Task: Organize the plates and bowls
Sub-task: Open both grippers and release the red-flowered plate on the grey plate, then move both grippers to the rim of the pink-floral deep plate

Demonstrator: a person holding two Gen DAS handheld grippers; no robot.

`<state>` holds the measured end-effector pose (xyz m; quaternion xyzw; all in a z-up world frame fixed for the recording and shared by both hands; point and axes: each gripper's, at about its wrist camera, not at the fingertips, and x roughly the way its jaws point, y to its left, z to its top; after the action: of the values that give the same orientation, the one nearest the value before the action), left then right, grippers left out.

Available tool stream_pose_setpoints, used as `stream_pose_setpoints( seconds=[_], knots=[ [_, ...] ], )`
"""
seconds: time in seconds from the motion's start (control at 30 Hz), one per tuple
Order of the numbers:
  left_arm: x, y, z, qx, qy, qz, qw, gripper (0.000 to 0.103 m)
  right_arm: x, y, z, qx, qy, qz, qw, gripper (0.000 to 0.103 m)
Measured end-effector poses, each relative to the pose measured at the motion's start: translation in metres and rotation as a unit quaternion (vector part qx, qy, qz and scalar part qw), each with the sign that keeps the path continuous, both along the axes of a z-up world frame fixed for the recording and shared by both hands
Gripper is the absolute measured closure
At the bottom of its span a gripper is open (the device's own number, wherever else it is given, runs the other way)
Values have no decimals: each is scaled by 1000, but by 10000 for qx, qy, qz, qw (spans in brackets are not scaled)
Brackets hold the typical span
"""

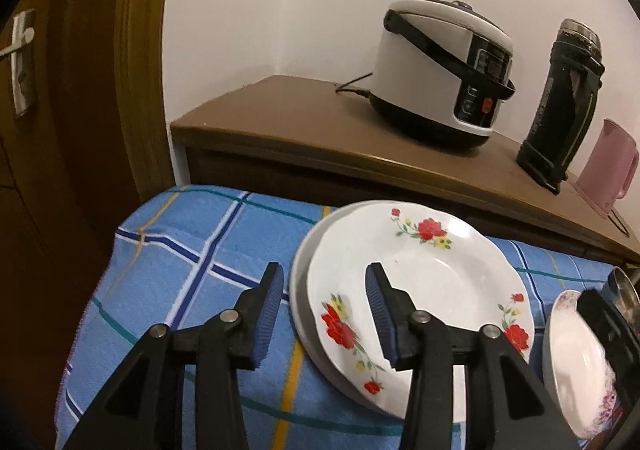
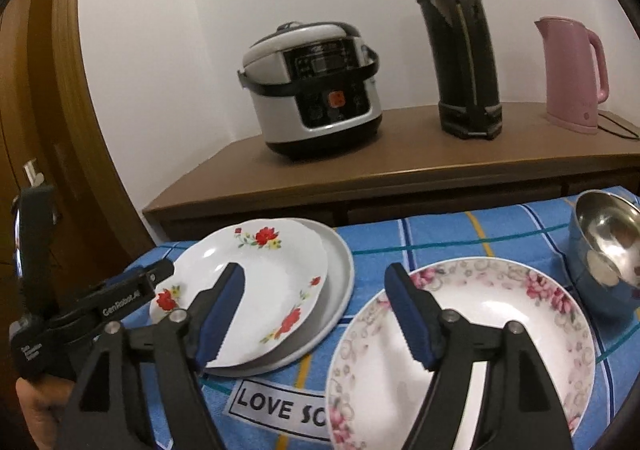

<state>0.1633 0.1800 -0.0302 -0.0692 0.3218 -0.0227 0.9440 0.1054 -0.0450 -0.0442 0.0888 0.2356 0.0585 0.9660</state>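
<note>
The right gripper (image 2: 314, 314), jaws apart and empty, hangs just over the pink-flowered plate's (image 2: 480, 330) near-left rim. The 2 stacked plates (image 2: 280, 290) lie toward the counter's (image 2: 440, 238) left edge, under the empty, released left gripper (image 1: 324, 314); the right is nearer.

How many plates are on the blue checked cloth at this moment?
3. The red-flower plate sits on a plain grey plate, left; the pink-flower plate lies alone to the right. More could be hidden under the stack.
</note>
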Motion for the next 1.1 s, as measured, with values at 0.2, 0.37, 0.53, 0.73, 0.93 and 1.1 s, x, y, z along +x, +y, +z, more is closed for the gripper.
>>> stream_pose_setpoints(
  seconds=[0.2, 0.37, 0.53, 0.73, 0.93, 1.1],
  knots=[
    [-12, -4, 2, -35, -141, 55, 9999, 57, -2, -15, -2, 233, 70, -100, 9997, 55],
    [-26, -15, 4, -75, -157, 14, 9998, 57, -11, -21, -1, 220, 84, -88, 9997, 54],
    [-42, -34, 8, -164, -119, -98, 9997, 57, -29, -37, 0, 282, 97, -153, 9994, 54],
    [-59, -56, 2, -253, 187, -256, 9992, 57, -49, -58, -3, 300, 252, -255, 9989, 54],
    [-76, -70, 8, -231, 191, -394, 9988, 57, -71, -78, -8, 324, 348, -353, 9982, 54],
    [-91, -80, 17, -161, 76, -502, 9986, 57, -86, -93, -6, 345, 325, -471, 9978, 52]
  ],
)
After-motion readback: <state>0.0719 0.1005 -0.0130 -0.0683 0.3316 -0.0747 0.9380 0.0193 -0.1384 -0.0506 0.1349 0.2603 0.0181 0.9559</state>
